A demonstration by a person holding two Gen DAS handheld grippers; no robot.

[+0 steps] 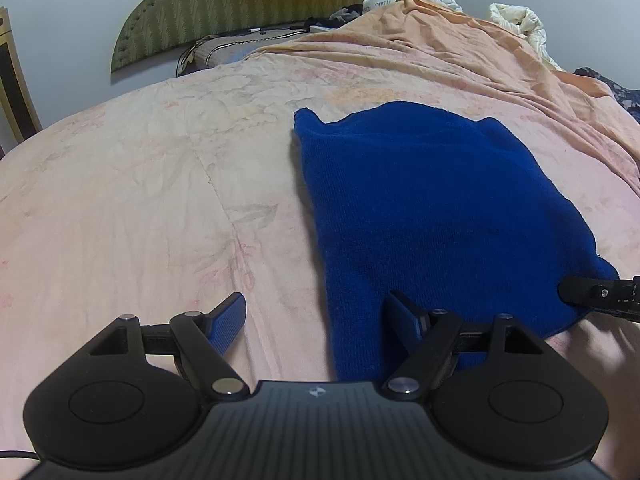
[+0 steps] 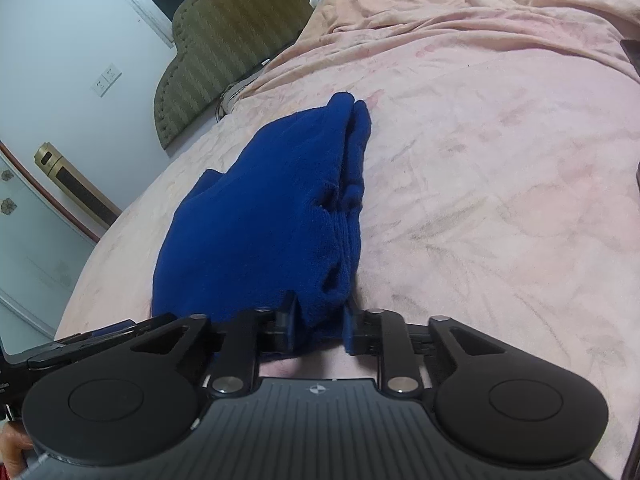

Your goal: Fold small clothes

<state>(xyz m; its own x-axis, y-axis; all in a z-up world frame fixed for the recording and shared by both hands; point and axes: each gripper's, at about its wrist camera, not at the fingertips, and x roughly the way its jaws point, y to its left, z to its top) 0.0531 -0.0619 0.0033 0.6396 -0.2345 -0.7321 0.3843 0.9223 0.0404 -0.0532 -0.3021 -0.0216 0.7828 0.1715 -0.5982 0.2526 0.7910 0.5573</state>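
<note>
Nearest to me, my right gripper (image 2: 320,326) has its black jaws drawn in close on the near edge of the folded royal-blue knitted garment (image 2: 260,232), the blue pads pinching a bunched fold of the wool between them. My left gripper (image 1: 316,320) stands wide apart and holds nothing: its left finger (image 1: 228,322) is over bare bedding, its right finger over the near left corner of the same blue knit (image 1: 432,216), with the cloth's left edge running between the two. Off to that view's right edge, the tip of my right gripper (image 1: 600,294) shows at the garment's near right corner. The garment lies flat on the pale pink, faintly flowered bed cover (image 1: 140,200), which is rumpled into ridges farther back. Beyond it stands a padded olive-green striped headboard (image 1: 248,4) against a white wall (image 1: 60,20) with sockets.
</note>
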